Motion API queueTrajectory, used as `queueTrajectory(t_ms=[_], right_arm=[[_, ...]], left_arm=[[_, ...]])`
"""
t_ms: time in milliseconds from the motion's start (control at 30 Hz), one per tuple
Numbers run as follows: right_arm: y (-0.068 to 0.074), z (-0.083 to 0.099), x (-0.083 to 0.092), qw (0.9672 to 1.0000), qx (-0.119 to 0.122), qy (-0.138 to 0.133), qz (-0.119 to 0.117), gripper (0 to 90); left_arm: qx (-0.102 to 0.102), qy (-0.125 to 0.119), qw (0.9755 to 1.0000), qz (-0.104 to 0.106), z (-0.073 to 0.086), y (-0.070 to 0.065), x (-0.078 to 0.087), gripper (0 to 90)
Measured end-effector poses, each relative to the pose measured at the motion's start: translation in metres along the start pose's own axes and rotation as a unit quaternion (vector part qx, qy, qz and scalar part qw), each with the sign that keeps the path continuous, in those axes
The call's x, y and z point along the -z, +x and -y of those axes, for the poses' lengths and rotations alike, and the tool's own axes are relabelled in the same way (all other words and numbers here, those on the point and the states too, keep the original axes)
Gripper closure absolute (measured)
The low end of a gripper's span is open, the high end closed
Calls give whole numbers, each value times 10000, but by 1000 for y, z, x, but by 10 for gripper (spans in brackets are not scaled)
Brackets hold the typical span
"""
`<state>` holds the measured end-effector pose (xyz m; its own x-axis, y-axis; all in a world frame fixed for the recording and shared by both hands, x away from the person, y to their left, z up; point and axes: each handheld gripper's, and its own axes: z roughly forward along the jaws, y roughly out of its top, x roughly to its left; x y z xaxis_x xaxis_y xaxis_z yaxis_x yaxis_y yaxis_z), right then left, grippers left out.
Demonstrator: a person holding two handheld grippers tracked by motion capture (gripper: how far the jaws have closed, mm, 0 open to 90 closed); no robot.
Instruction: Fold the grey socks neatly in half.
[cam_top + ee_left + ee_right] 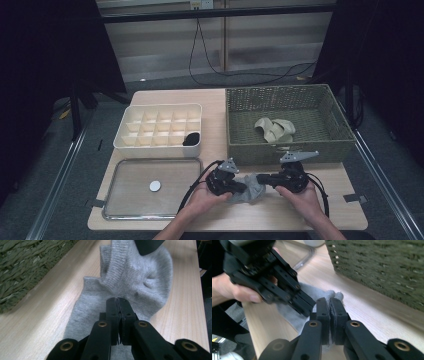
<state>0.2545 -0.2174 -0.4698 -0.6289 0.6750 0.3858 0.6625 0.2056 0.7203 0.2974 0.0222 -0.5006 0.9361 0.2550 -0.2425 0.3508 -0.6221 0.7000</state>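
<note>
A: High view, item one?
B: Grey sock [250,188], bunched on the wooden table [280,212], near its front edge, just in front of the woven basket [235,131]. Left gripper [241,187] pinches its left end; right gripper [260,178] pinches its right end.

A: Other stock on the table?
B: Beige socks [274,129] inside the basket. White divided box [131,126] with a black item [191,138] in one front compartment. Metal tray [125,172] holding a white disc [155,186].

A: Left gripper view?
B: Left gripper [120,305], jaws together, clamped on grey sock [135,277] cloth. The sock lies across the table [45,315], its ribbed cuff turned up. Basket [27,262] at upper left.

A: Right gripper view?
B: Right gripper [331,305], jaws together with grey sock [322,293] fabric nipped between them. Left gripper [308,307] opposite, held in a hand [229,288], tips on the same sock. Basket [382,267] wall at upper right.
</note>
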Motion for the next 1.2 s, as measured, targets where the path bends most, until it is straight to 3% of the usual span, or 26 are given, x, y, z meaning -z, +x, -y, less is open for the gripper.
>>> queueTrajectory(t_ms=[167,500,767,933,1133,1200], right_arm=[[6,-3,2,9998,-9,-119,-131,872],[10,-2,0,9995,-1,-177,-278,873],[3,-1,11,9996,-47,-248,-119,873],[-1,1,19,9995,-70,-309,-60,873],[-9,1,27,9993,-117,-350,49,871],[-13,-1,27,9993,-144,-341,78,872]], left_arm=[[-79,0,10000,52,-4,-4,-6,877],[71,-26,9999,92,-4,-3,-6,874],[9,-172,9998,70,-4,-4,3,844],[62,-341,9994,1,-3,-5,20,821],[107,-264,9995,-110,8,0,44,763],[76,-136,9997,-187,14,2,52,755]])
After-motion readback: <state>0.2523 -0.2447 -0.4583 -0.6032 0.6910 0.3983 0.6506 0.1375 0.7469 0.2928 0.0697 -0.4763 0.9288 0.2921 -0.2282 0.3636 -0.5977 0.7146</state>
